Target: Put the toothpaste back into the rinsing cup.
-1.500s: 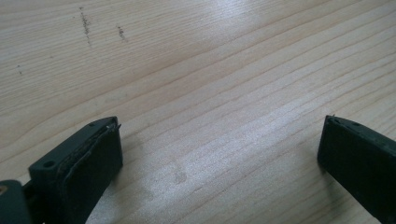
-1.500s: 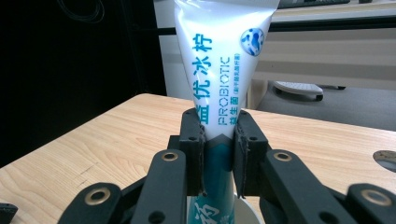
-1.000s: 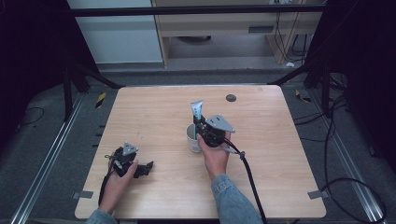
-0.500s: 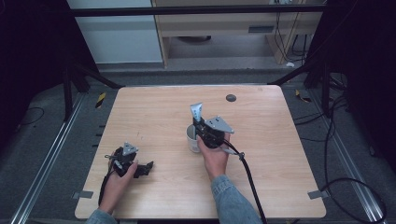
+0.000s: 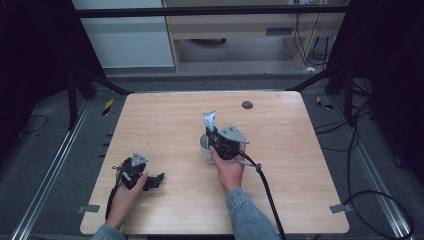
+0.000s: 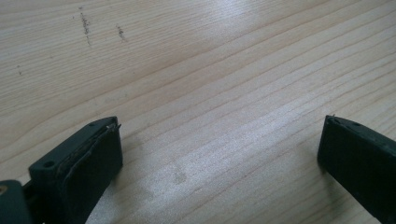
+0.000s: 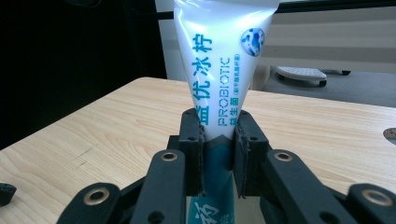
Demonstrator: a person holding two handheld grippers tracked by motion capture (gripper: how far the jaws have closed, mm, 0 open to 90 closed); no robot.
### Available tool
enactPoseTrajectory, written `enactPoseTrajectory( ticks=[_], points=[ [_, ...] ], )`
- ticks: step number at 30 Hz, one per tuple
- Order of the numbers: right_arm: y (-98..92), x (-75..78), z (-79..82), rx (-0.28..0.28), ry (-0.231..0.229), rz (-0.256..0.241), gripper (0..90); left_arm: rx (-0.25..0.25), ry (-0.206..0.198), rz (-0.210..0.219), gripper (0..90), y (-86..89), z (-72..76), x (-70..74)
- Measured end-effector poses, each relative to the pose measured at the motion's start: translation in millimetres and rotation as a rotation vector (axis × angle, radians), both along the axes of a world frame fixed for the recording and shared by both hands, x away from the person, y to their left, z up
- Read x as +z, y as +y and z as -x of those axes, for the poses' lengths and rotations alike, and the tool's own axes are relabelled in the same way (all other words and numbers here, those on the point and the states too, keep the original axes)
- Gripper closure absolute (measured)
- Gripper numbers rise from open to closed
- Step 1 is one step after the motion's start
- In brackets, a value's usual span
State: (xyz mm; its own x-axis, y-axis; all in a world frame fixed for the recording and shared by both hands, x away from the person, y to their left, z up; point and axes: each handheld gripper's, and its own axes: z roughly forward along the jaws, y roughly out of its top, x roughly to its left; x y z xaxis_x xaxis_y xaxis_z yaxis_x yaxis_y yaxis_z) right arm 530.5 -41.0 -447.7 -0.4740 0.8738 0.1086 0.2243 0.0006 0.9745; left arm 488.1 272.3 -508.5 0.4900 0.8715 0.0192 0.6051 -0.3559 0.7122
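The tube (image 7: 219, 79) is glossy white up top with teal lettering and a little blue-and-white round logo, then goes solid teal lower down. The cup (image 5: 205, 148) is plain white. The table (image 5: 280, 165) is pale wood with fine grain stripes, with a few dark scuff marks near the left and a dark grey round spot (image 5: 247, 105) at the far edge. Both grippers are black, right gripper (image 7: 219, 140) and left gripper (image 6: 219, 154).

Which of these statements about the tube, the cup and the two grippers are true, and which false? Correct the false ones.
1. The right gripper is shut on the tube. True.
2. The tube lies flat on the table. False: it stands upright, crimped end up.
3. The left gripper is open. True.
4. The left gripper holds the cup. False: it holds nothing; the cup stands by the right gripper.
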Motion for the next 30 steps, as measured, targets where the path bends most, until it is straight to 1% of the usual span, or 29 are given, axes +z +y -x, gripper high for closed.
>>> enactPoseTrajectory(
  ticks=[11,15,24,30],
  points=[
    [-1.1,1.2,-1.7,-0.009,0.006,0.007,74.9,0.000,0.000,0.000,0.0,0.0,0.0,0.0],
    [-2.7,2.2,-4.3,-0.015,0.020,0.012,74.2,0.000,0.000,0.000,0.0,0.0,0.0,0.0],
    [-3.5,2.9,-6.2,-0.019,0.030,0.012,73.5,-0.001,0.000,0.000,0.0,-0.1,-0.1,0.0],
    [-3.6,3.1,-7.4,-0.018,0.028,0.016,73.2,-0.002,0.000,0.000,0.0,-0.2,-0.1,0.0]
  ],
)
